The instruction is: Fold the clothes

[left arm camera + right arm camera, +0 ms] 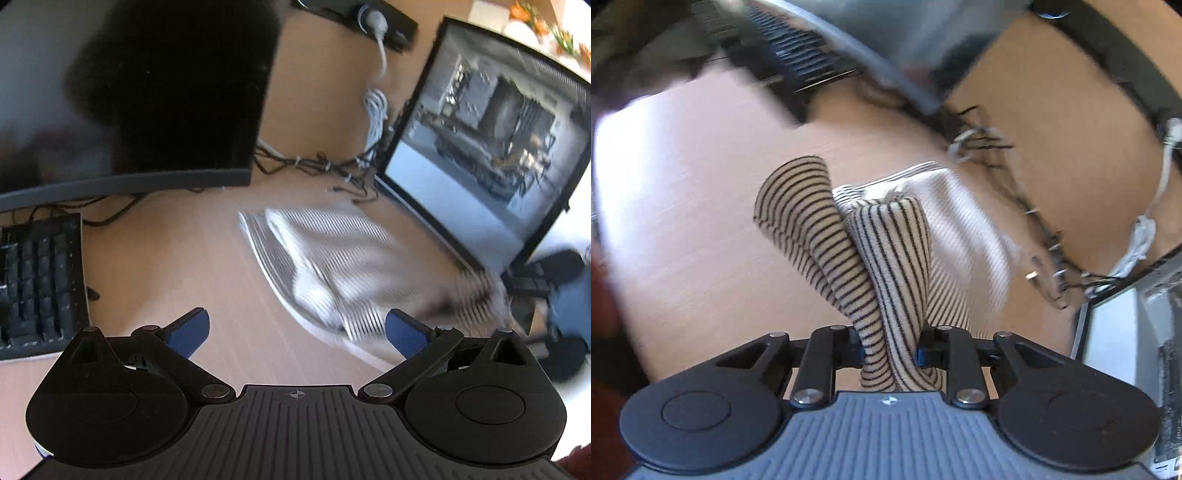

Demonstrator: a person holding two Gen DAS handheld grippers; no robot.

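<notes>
The striped garment (886, 258) lies crumpled mid-worktop (184, 258), one bunched part pinched in your right claw (889, 352). Your left claw (295, 332) stands wide open, empty, just left of the cloth, which looks blurred. Keyboard (37, 280) far left, monitor (480, 147) right.

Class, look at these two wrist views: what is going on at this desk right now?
A person is folding a striped garment on a wooden desk, with a hand-held claw in each hand. The right claw is shut on a bunched part of the striped cloth, while the rest lies crumpled on the desk. The left claw is open and empty, above the desk beside the garment. A keyboard and two monitors stand around the work area.
</notes>
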